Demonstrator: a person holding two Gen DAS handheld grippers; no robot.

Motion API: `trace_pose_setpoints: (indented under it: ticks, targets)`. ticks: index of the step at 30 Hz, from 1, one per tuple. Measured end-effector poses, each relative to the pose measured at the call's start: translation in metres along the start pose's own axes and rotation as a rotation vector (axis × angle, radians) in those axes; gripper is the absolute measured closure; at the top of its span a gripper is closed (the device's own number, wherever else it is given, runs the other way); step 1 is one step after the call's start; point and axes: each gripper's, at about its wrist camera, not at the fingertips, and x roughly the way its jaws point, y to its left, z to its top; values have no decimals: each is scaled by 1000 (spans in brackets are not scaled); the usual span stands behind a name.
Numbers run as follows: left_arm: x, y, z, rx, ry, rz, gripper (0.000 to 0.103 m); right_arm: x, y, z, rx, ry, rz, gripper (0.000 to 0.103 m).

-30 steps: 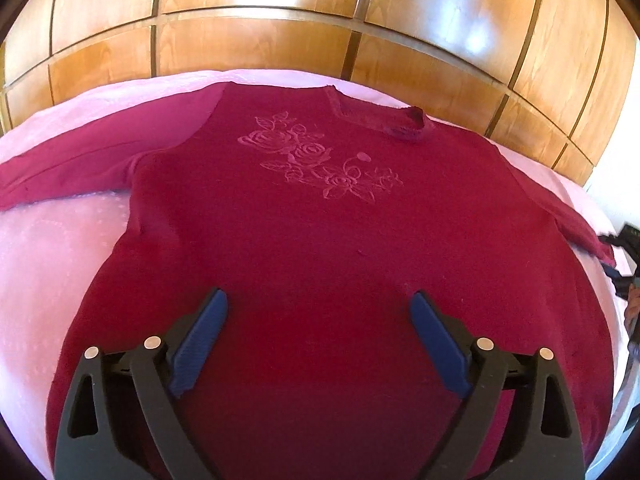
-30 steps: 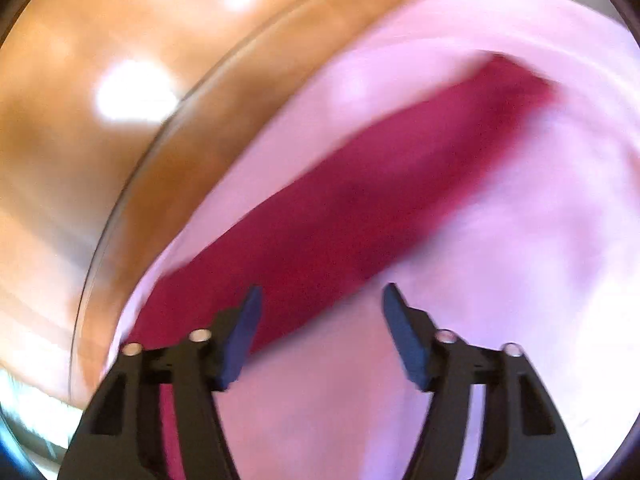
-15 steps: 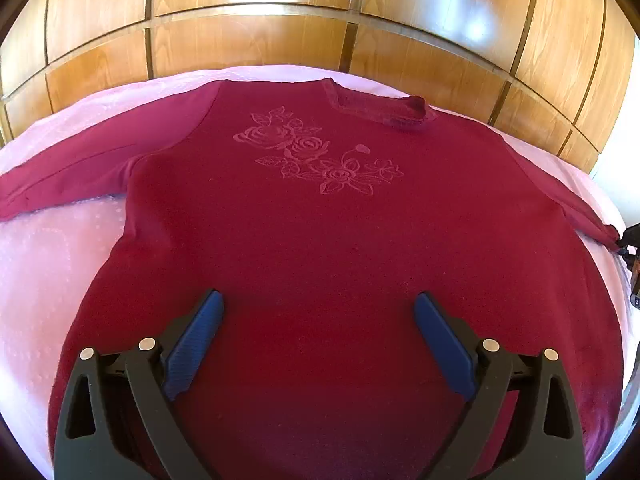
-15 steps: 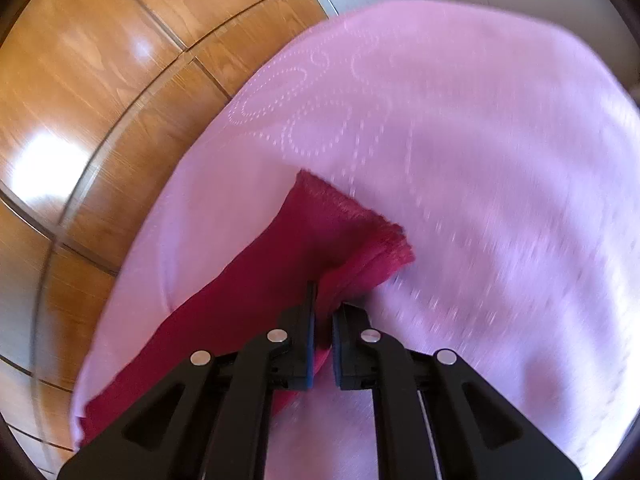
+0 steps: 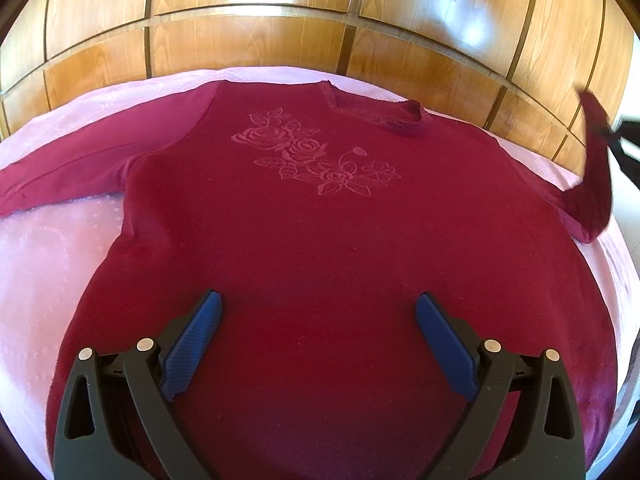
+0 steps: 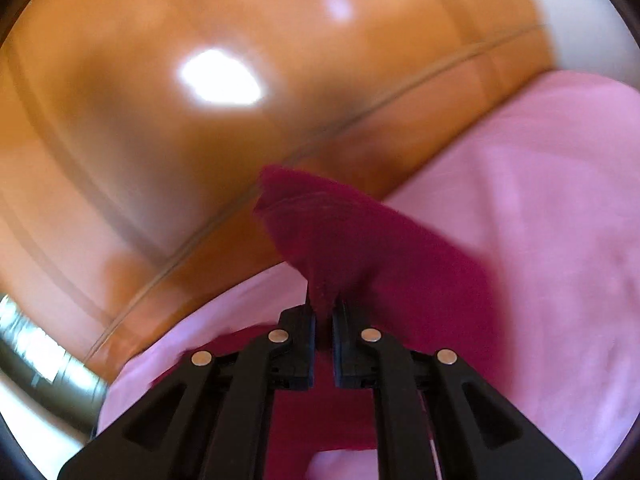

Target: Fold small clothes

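Sweater (image 5: 320, 248) spread flat, front up, on bed cover (image 5: 48, 264); neck opening (image 5: 376, 114) at far side, hem nearest the left-wrist camera. Flower motif (image 5: 312, 160) on chest, just below neck. Left sleeve (image 5: 76, 176) stretched out leftward, flat on cover. Right sleeve (image 5: 596, 184) lifted off cover at far right edge, cuff up, pinched in right gripper (image 6: 323, 308). Wall panelling (image 5: 280, 20) directly behind bed, along far edge of cover. Left gripper (image 5: 318, 344) above lower middle of sweater, fingers (image 5: 192, 344) spread wide apart, nothing between, apart from cloth. In right-wrist view: sleeve ahead of jaws, cover below and to right, panelling behind and to left.
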Motion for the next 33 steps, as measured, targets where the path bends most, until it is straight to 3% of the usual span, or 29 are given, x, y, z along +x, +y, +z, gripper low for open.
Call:
trace_pose_setpoints:
  ticks: [9, 11, 12, 13, 14, 17, 20, 29, 31, 33]
  targets:
    - [-1, 2, 1, -10, 7, -26, 5, 117, 154, -92, -195, 294, 230, 96]
    - [0, 0, 3, 6, 37, -20, 5, 126, 174, -101, -217, 325, 270, 88]
    - [-1, 0, 5, 6, 46, -24, 5, 125, 182, -105, -228, 326, 290, 63]
    - [-3, 2, 8, -4, 45, -41, 5, 120, 184, -109, -231, 319, 308, 45]
    - [-5, 5, 10, -15, 43, -55, 5, 114, 184, -108, -233, 306, 316, 44]
    - [-8, 14, 22, -47, 36, -67, 6, 98, 170, -106, -220, 284, 317, 42]
    - [-8, 23, 42, -87, 32, -87, 24, 78, 130, -103, -185, 255, 263, 37]
    - [46, 32, 106, -160, 80, -157, 24, 12, 0, -110, 22, 222, 82, 28]
    - [67, 29, 114, -194, 119, -195, 36, 8, -10, -108, 58, 219, 76, 27]
    - [82, 24, 118, -202, 147, -208, 63, 11, -18, -107, 100, 221, 95, 25]
